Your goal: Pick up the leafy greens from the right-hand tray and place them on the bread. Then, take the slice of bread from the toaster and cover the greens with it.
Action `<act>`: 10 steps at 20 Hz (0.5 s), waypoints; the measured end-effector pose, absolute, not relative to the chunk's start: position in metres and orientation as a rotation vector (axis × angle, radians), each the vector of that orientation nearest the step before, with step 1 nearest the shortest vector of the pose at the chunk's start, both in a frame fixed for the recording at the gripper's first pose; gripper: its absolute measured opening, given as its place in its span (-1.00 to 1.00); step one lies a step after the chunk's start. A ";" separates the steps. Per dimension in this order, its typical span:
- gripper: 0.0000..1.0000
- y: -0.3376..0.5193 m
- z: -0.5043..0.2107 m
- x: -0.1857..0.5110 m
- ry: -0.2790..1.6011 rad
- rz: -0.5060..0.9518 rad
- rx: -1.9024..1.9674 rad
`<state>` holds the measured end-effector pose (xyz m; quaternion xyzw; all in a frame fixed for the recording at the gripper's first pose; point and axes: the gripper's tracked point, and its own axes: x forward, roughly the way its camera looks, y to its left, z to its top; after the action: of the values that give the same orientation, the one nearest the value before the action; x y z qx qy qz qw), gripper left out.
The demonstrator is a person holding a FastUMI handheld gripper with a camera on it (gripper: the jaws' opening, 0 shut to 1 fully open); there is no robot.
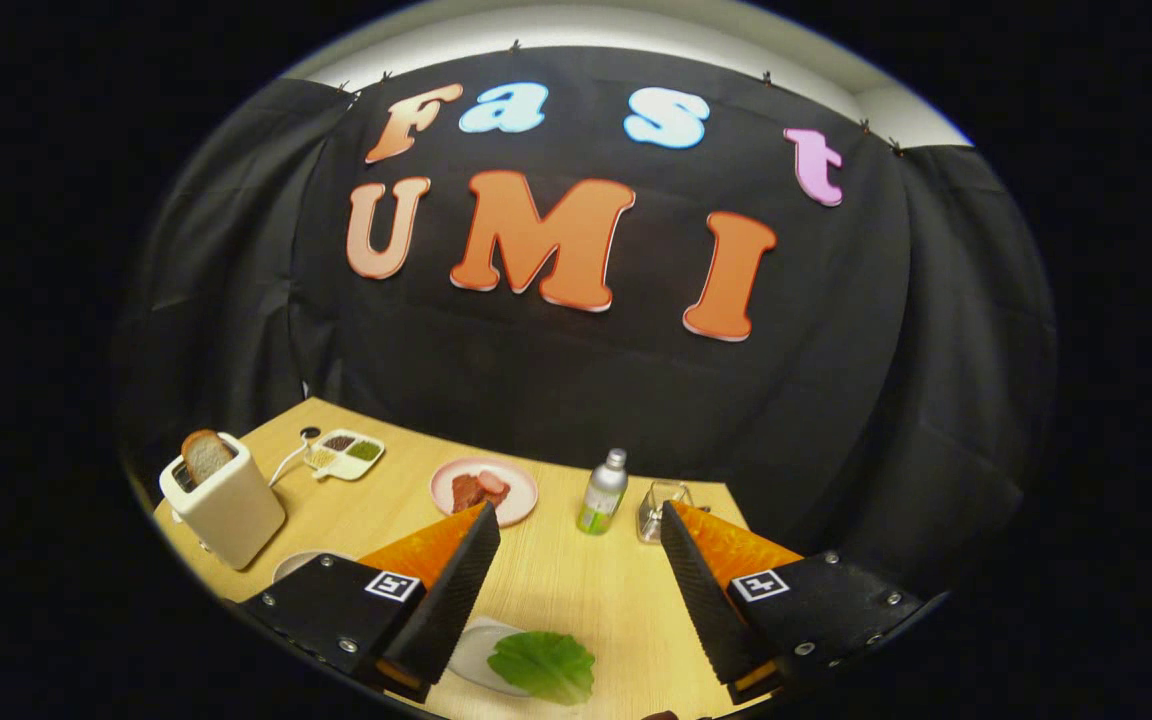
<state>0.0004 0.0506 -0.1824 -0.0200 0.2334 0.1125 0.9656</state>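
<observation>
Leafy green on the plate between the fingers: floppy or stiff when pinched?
Leafy green looks thin and ruffled, so probably floppy and light. It lies flat on the white plate, so it may slide. The tool hangs open above.

The fisheye camera rides on the gripper (576, 590), raised above the near edge of the light wooden table (576, 580), looking forward and slightly down between its wide-spread fingers toward the far edge and black cloth wall

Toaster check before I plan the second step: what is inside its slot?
A slice of bread stands in the white toaster, its top half sticking out; the lower half is hidden inside. The gripper hangs open, jaws apart, nearer than the toaster.
</observation>
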 end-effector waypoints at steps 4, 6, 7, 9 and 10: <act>0.93 0.063 -0.262 -0.026 0.672 0.335 -0.059; 0.93 0.064 -0.302 -0.041 0.778 0.362 -0.084; 0.90 0.066 -0.318 -0.047 0.826 0.382 -0.094; 0.87 0.071 -0.344 -0.058 0.897 0.415 -0.115; 0.86 0.073 -0.354 -0.063 0.925 0.432 -0.123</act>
<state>-0.0631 0.0726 -0.3543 -0.0586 0.4426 0.2065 0.8707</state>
